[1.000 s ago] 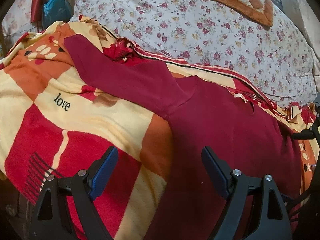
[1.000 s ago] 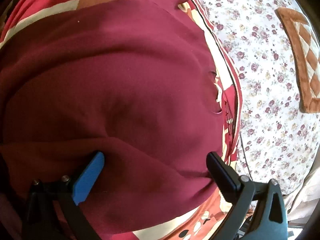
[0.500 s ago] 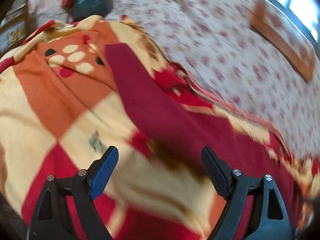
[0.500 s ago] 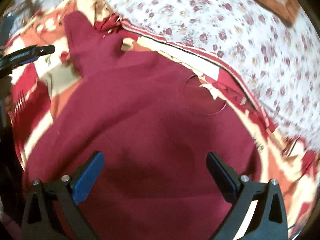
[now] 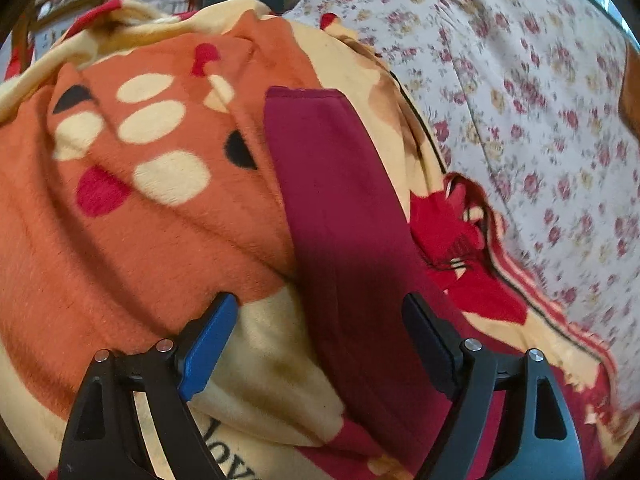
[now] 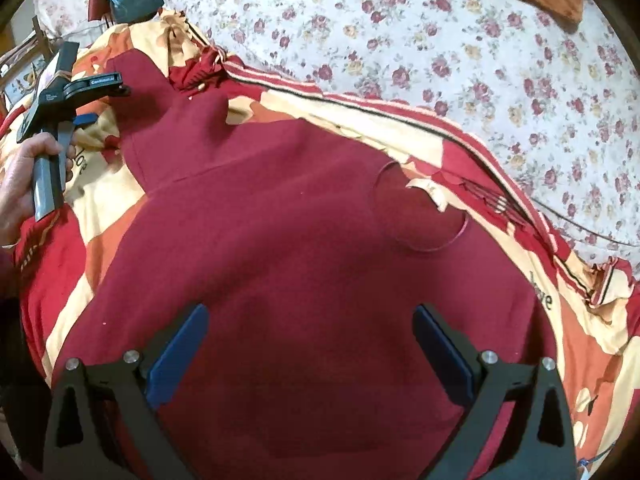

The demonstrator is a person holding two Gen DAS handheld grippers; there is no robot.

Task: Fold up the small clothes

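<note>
1. Left gripper [image 5: 320, 312], jaws spread wide & holding nothing, hangs over the maroon top's sleeve [image 5: 332, 184]. The sleeve lies straight on the fleece blanket [image 5: 132, 216], cuff pointing away, prob. the next part to fold in.
2. In the right wrist view, a hand [image 6: 24, 184] holds that gripper at the far left edge, near the sleeve end.
3. Maroon top [image 6: 304, 264] is spread flat across the blanket, neck hole toward the floral bedsheet [image 6: 460, 52], laid out for folding.
4. Right gripper [image 6: 310, 340], also parted & empty, hovers above the top's body w/o touching.
</note>
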